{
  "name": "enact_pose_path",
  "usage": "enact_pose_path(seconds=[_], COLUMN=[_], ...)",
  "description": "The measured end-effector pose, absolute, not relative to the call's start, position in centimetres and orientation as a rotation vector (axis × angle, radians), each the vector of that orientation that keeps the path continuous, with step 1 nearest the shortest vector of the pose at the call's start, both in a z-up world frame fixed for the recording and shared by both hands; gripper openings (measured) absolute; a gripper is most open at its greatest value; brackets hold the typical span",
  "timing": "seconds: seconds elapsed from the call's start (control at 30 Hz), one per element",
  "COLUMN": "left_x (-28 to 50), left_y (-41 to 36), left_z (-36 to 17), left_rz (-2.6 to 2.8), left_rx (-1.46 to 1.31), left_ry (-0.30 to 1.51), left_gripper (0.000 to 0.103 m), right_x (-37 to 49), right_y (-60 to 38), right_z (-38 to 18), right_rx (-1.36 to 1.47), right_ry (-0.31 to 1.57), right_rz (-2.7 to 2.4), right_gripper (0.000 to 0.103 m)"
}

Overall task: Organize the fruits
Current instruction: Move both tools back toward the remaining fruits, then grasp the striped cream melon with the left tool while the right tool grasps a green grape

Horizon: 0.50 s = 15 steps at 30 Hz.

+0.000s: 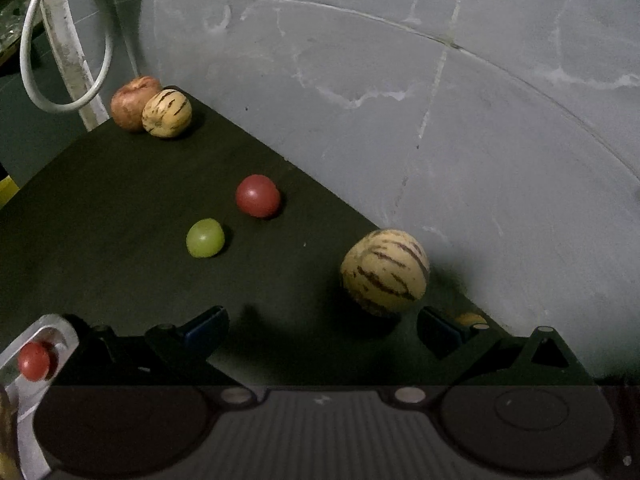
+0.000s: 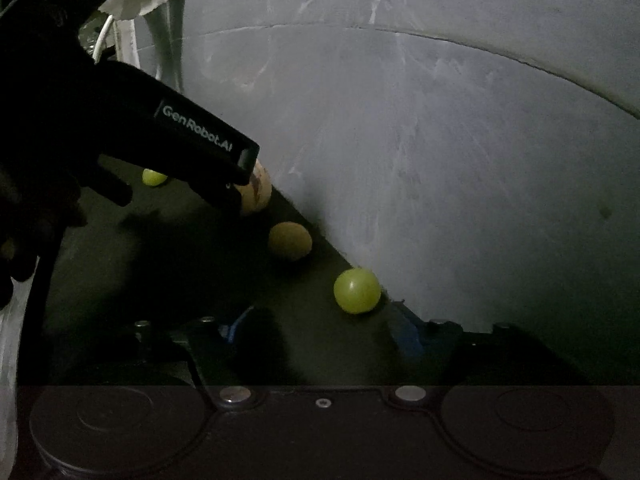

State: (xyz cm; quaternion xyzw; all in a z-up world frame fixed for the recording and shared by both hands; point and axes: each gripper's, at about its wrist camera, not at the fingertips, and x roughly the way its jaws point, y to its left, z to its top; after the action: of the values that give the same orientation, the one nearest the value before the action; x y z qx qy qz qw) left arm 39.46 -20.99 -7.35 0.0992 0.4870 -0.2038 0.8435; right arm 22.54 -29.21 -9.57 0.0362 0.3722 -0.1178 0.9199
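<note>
On the dark table (image 1: 100, 208) lie several fruits. A striped yellow melon (image 1: 385, 272) rests at the table's right edge, just ahead of my left gripper (image 1: 322, 328), which is open with nothing between its blue-padded fingers. Farther off are a green grape (image 1: 205, 238), a red round fruit (image 1: 258, 196), another striped melon (image 1: 167, 113) and a reddish apple (image 1: 134, 102). My right gripper (image 2: 320, 328) is open and empty, with a green grape (image 2: 357, 291) just ahead of its right finger. Beyond that grape lies a brown round fruit (image 2: 290, 241).
A metal tray (image 1: 52, 328) at the lower left holds a small red fruit (image 1: 34, 360). The left gripper's black body (image 2: 192, 136) crosses the right wrist view and hides part of the striped melon (image 2: 258, 194). A grey wall (image 1: 400, 100) borders the table. A white cable loop (image 1: 32, 60) hangs at the back left.
</note>
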Motion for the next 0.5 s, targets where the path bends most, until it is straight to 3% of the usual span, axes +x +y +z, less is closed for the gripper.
enact_pose_path(seconds=[0.33,0.5], left_x=[41.0,41.5], left_y=[-21.4,-21.4], left_z=[-7.9,-8.1], left_rz=[-0.474,-0.504], left_rx=[0.174,0.149], left_ry=[1.030,1.031], left_gripper=[0.102,0.096], right_x=[22.9,22.4], right_y=[-29.2,-29.1], right_z=[-9.6,-9.5], right_rx=[0.091,0.093], right_ry=[0.742,0.731], right_rz=[-0.297,-0.320], right_gripper=[0.054,0.044])
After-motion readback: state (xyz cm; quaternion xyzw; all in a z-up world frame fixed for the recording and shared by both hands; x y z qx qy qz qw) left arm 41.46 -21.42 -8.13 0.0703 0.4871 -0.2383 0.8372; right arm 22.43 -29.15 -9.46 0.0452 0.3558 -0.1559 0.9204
